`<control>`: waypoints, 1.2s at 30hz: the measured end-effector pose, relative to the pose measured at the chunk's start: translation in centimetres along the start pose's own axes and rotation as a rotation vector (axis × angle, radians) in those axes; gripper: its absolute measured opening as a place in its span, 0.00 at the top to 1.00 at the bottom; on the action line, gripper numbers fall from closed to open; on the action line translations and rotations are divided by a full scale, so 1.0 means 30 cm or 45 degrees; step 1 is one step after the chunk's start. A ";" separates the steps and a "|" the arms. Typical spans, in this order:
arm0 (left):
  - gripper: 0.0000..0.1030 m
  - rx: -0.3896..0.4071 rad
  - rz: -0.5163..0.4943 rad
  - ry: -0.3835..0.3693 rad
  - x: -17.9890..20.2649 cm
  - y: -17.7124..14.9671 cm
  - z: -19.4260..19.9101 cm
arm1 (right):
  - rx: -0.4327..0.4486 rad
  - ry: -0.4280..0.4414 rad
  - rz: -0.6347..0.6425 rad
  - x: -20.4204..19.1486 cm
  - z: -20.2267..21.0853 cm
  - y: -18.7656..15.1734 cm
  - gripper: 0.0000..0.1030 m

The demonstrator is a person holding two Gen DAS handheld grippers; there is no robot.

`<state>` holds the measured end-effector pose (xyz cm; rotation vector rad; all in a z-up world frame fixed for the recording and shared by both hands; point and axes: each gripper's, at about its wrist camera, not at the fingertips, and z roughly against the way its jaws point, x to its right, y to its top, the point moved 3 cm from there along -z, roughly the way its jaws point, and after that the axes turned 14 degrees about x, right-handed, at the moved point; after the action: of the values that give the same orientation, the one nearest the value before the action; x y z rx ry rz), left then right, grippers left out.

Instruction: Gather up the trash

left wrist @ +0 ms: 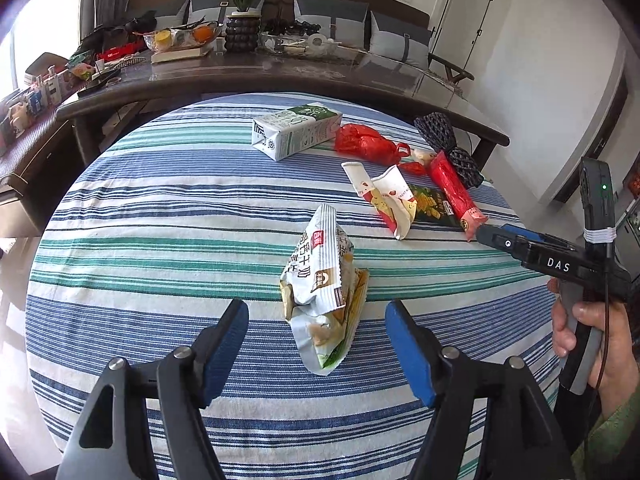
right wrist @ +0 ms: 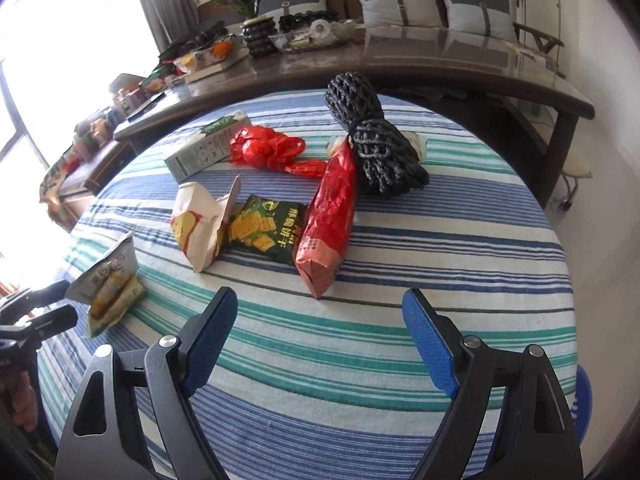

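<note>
Seven pieces of litter lie on the striped table (left wrist: 120, 208), and each appears once. Nearest the left tool (left wrist: 316, 320) is a crumpled white snack bag (left wrist: 320, 280) with printed Chinese characters; its long axis runs from the near edge toward the far edge, and its lower end sits between the blue pads without touching either. That tool's jaws stand wide and hold nothing. Toward the far edge lies one white-and-green carton (left wrist: 296, 130) on its side, its length running across the table. Beside it is one knotted red plastic bag (left wrist: 364, 140). Closer to the right edge, one white paper pouch (right wrist: 198, 224) with yellow and red print, one dark green biscuit packet (right wrist: 264, 228) with yellow Chinese lettering, and one long red wrapper (right wrist: 330, 216) lie side by side, the red one pointing from the near edge toward the far edge, its far end touching a bundle of dark braided rope (right wrist: 372, 140). The right tool (right wrist: 320, 344) hovers over bare cloth near the red wrapper's near tip, jaws wide and empty. In the left view its body reads "DAS".
</note>
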<state>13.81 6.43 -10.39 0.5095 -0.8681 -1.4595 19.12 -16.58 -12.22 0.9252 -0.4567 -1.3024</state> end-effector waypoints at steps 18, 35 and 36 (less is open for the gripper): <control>0.30 -0.021 0.014 0.006 -0.018 -0.009 -0.006 | -0.036 0.038 0.004 -0.027 0.013 0.033 0.80; 0.30 -0.075 -0.120 -0.027 0.040 -0.034 0.003 | -0.207 0.062 0.186 0.017 0.216 -0.155 0.64; 0.30 -0.076 -0.137 -0.027 0.044 -0.033 0.002 | -0.204 0.065 0.179 0.021 0.221 -0.149 0.60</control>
<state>12.99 5.06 -10.86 0.5028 -0.8218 -1.5866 11.56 -19.26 -12.04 0.7767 -0.3651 -1.1672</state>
